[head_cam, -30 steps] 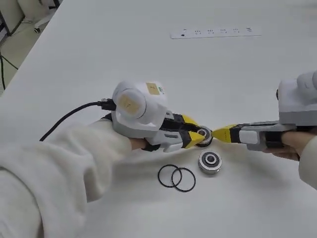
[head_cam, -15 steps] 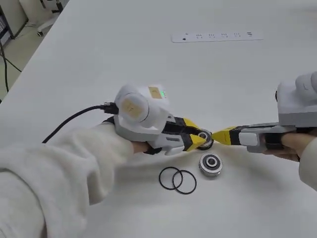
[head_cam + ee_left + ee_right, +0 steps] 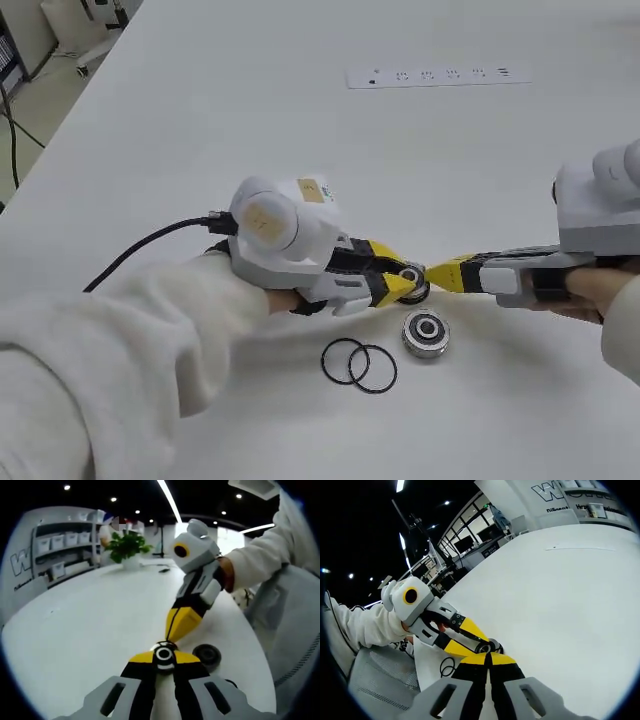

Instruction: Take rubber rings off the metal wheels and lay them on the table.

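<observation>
Your left gripper [image 3: 402, 281]: jaws clamped on a metal wheel [image 3: 411, 275]. Your right gripper [image 3: 430, 274]: jaws pressed together, tips touching that wheel's rim; whether they pinch a ring, cannot tell. Near both tips, on your side: two loose rubber rings [image 3: 358, 362], then a second wheel [image 3: 425, 331], lying on the table [image 3: 300, 120].

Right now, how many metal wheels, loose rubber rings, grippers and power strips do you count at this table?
Metal wheels: 2, one in the left gripper, one on the table
Loose rubber rings: 2
Grippers: 2, counting the right gripper
Power strip: 1
Total: 7
</observation>
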A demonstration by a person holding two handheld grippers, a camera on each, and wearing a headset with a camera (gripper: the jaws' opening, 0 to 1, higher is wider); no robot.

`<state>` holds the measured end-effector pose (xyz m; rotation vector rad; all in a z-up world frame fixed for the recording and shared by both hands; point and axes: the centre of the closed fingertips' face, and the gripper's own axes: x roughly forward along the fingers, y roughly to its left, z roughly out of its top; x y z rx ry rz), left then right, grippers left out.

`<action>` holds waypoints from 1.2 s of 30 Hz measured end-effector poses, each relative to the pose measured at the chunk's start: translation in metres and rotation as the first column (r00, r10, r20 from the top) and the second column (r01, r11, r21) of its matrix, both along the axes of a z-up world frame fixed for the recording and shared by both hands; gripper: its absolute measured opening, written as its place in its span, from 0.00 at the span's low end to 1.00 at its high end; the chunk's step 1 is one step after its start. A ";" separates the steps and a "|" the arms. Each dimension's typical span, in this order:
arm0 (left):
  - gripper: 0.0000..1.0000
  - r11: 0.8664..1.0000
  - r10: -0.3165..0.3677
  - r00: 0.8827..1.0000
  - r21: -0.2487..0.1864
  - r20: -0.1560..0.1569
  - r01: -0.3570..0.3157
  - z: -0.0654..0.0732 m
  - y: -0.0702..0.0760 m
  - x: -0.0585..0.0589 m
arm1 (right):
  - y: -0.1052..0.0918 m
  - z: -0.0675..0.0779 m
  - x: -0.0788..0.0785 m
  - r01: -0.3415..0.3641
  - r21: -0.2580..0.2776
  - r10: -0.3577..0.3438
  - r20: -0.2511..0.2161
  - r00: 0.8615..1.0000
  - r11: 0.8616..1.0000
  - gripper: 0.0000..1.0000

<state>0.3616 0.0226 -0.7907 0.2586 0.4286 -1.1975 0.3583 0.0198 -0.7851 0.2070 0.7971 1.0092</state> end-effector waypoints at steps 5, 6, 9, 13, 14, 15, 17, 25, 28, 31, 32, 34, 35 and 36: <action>0.13 1.000 0.002 1.000 -0.007 -0.002 -0.002 0.001 0.001 0.000 | 0.001 0.002 0.000 -0.001 0.009 0.001 0.000 1.000 1.000 0.00; 0.13 1.000 0.003 1.000 -0.008 -0.001 -0.003 0.001 0.001 0.000 | 0.002 0.003 0.000 -0.003 0.010 0.003 0.001 1.000 1.000 0.00; 0.13 1.000 0.005 1.000 -0.008 -0.002 -0.005 0.002 0.002 -0.001 | 0.004 0.005 -0.001 -0.008 0.013 0.008 0.007 1.000 1.000 0.00; 0.13 1.000 0.006 1.000 -0.006 -0.002 -0.006 0.003 0.005 -0.001 | 0.006 0.008 -0.001 -0.013 0.022 0.013 0.012 1.000 1.000 0.00; 0.13 1.000 0.007 1.000 -0.006 -0.002 -0.007 0.003 0.005 -0.001 | 0.007 0.009 -0.001 -0.015 0.021 0.015 0.015 1.000 1.000 0.00; 0.13 1.000 0.008 1.000 -0.006 -0.003 -0.008 0.003 0.005 -0.001 | 0.007 0.009 -0.001 -0.016 0.018 0.016 0.018 1.000 1.000 0.00; 0.13 1.000 0.005 1.000 0.002 0.002 -0.005 0.003 0.004 -0.001 | 0.008 0.008 -0.001 -0.020 0.010 0.020 0.022 1.000 1.000 0.00; 0.13 1.000 -0.002 1.000 0.017 0.008 0.001 0.002 0.004 -0.001 | 0.008 0.008 -0.001 -0.026 0.005 0.026 0.026 0.999 1.000 0.00; 0.13 1.000 -0.001 1.000 0.017 0.009 0.001 0.002 0.005 -0.001 | 0.009 0.009 -0.002 -0.029 0.005 0.029 0.028 0.999 1.000 0.00; 0.13 1.000 -0.003 1.000 0.022 0.011 0.003 0.002 0.004 -0.002 | 0.009 0.009 -0.002 -0.029 0.004 0.029 0.027 0.999 1.000 0.00; 0.13 1.000 -0.004 1.000 0.023 0.013 0.003 0.002 0.004 -0.002 | 0.009 0.008 -0.002 -0.030 0.003 0.030 0.028 0.999 1.000 0.00; 0.13 1.000 -0.004 1.000 0.025 0.015 0.004 0.001 0.003 -0.001 | 0.009 0.008 -0.002 -0.032 0.004 0.032 0.028 0.999 0.999 0.00; 0.13 1.000 -0.006 1.000 0.029 0.012 0.006 0.000 0.003 -0.002 | 0.010 0.009 -0.002 -0.035 0.005 0.035 0.028 0.999 0.999 0.00; 0.13 0.999 -0.012 1.000 0.038 0.003 0.012 -0.002 0.002 -0.004 | 0.012 0.008 -0.005 -0.047 0.000 0.047 0.024 0.999 0.999 0.00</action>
